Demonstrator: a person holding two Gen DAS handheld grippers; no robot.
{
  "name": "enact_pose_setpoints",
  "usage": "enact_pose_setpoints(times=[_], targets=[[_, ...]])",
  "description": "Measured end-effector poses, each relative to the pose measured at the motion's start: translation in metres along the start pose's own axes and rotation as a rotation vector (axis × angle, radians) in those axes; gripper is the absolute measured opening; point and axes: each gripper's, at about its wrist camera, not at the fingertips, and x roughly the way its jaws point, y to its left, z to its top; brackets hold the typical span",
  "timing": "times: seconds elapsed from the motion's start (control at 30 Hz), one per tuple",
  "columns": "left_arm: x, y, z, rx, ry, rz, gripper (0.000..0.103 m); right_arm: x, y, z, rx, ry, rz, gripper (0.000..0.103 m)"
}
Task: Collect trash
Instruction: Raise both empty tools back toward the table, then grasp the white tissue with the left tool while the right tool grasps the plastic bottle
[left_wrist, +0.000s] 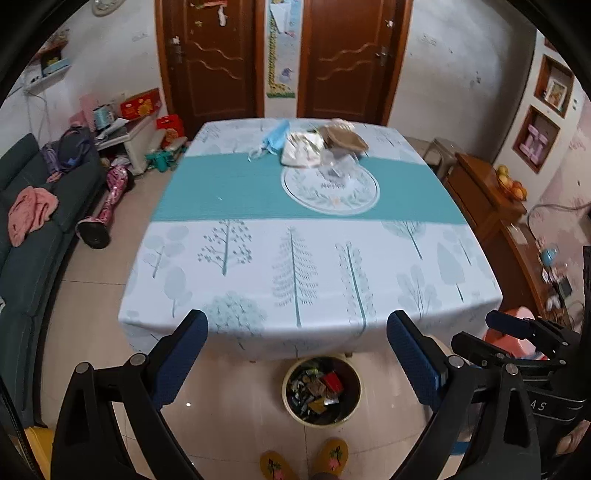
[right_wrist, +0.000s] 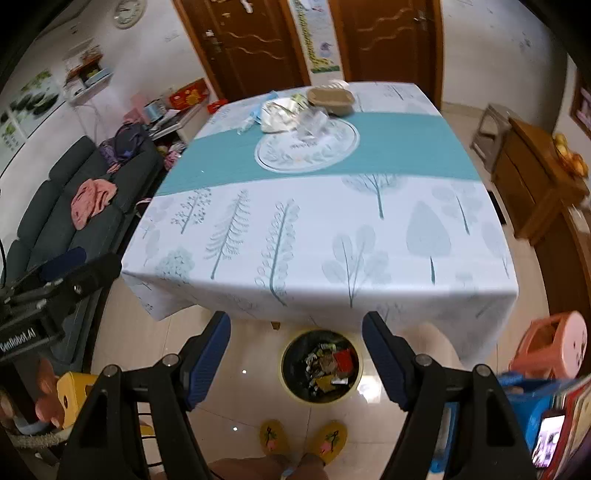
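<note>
Hand-held gripper (left_wrist: 297, 325) agape; crumpled trash (left_wrist: 317, 147) heaped.

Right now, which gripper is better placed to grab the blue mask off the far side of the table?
Left, marginally. The blue mask lies left of the trash pile, and the left gripper is on that side. Both jaws are open and empty, well short of the table's far end.

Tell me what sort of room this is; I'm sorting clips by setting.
Most likely a home living and dining room: a sofa with clothes on it, a table under a tree-print cloth, and two wooden doors behind it.
</note>
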Motion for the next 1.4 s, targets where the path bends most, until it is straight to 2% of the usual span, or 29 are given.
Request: enact_pose_setpoints(times=[0.37, 0.67, 0.77, 0.9, 1.03, 1.27, 1.4], targets=[[-0.005, -0.005, 0.034, -0.049, -0.02, 0.031, 0.097, 0.003, -0.005, 0.054, -0.089, -0.022, 0.033, 0.074], [0.028, 0.002, 0.097, -0.05, -0.022, 0.005, 0.097, 0.018, -0.002, 0.118, -0.094, -0.07, 0.051, 0.073], [0.052, 0.005, 0.125, -0.048, -0.013, -0.007, 0.097, 0.031, -0.004, 0.146, -0.086, -0.066, 0.052, 0.065], [0.096, 0.01, 0.168, -0.014, 0.021, -0.027, 0.097, 0.055, -0.013, 0.184, -0.047, -0.055, 0.039, 0.064], [0.154, 0.017, 0.211, 0.03, 0.099, -0.059, 0.097, 0.095, -0.025, 0.226, -0.006, -0.018, 0.025, 0.064], [0.241, 0.024, 0.253, 0.075, 0.205, -0.117, 0.097, 0.182, -0.039, 0.282, 0.014, 0.08, -0.004, 0.064], [0.283, 0.023, 0.267, 0.075, 0.257, -0.151, 0.096, 0.22, -0.044, 0.295, 0.0, 0.134, -0.024, 0.063]])
